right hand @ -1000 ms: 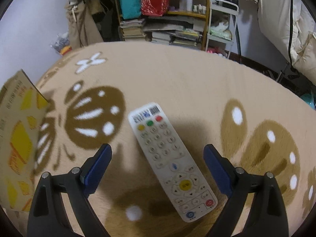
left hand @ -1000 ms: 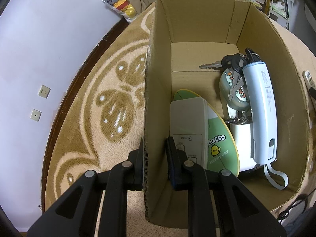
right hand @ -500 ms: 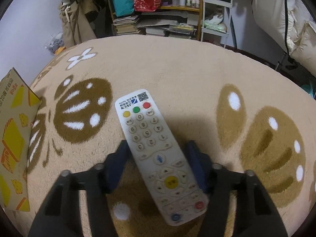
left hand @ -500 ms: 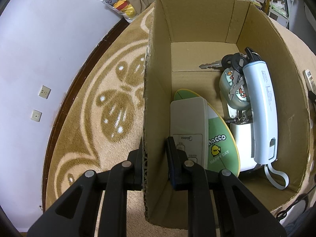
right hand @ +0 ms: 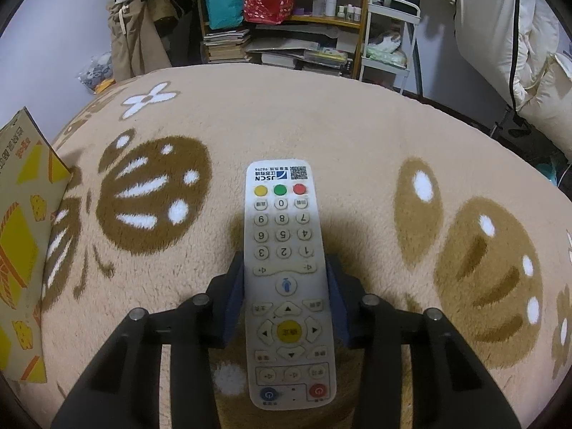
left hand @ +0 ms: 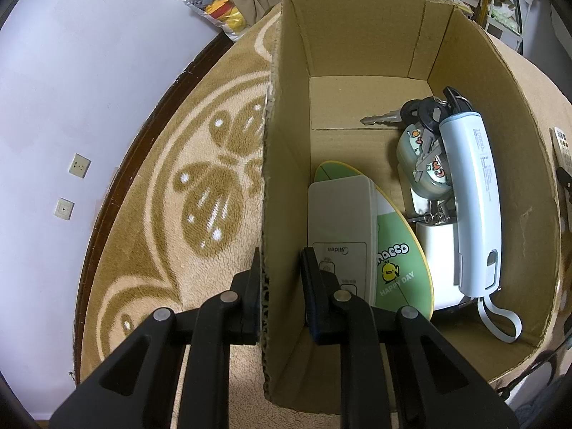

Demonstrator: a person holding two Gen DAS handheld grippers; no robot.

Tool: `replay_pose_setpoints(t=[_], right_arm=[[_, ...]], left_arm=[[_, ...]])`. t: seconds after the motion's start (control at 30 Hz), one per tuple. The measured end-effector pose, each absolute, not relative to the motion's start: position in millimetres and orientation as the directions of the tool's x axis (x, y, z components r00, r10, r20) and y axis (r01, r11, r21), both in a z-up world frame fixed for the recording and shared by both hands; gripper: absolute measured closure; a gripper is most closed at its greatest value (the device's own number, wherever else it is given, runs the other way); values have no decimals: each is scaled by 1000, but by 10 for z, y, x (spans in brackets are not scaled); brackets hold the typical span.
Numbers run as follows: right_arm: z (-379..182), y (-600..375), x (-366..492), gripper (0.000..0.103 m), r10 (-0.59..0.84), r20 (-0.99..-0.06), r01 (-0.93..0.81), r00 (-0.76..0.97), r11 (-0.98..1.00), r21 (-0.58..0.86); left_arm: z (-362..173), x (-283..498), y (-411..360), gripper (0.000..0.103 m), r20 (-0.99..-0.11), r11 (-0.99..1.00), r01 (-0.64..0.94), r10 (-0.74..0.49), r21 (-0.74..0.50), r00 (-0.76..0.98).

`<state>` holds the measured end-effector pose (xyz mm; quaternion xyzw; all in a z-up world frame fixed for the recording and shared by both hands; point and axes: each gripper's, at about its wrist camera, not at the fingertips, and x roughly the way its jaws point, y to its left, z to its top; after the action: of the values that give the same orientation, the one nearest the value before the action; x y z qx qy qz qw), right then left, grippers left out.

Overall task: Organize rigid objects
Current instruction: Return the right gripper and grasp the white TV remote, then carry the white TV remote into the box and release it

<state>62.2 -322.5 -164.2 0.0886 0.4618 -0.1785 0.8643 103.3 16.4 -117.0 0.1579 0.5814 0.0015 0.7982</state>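
From my seat I see a tan carpet (right hand: 321, 114) with brown and white butterfly shapes, edged by dark flooring (left hand: 118, 178). A pale wall (left hand: 71, 89) carries two sockets (left hand: 80, 165). Cluttered wooden shelves (right hand: 321, 21) hold stacked books (right hand: 225, 46), beside a white cart (right hand: 389, 35) and hanging bedding (right hand: 507, 35).
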Motion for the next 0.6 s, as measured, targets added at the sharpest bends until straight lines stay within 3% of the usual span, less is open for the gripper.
replay_pose_setpoints(t=[0.6], right_arm=[[-1065, -2768, 611, 59, -167, -742, 315, 649, 947, 62]], left_arm=[[-1173, 1036, 171, 84, -928, 950, 180, 187, 254, 323]])
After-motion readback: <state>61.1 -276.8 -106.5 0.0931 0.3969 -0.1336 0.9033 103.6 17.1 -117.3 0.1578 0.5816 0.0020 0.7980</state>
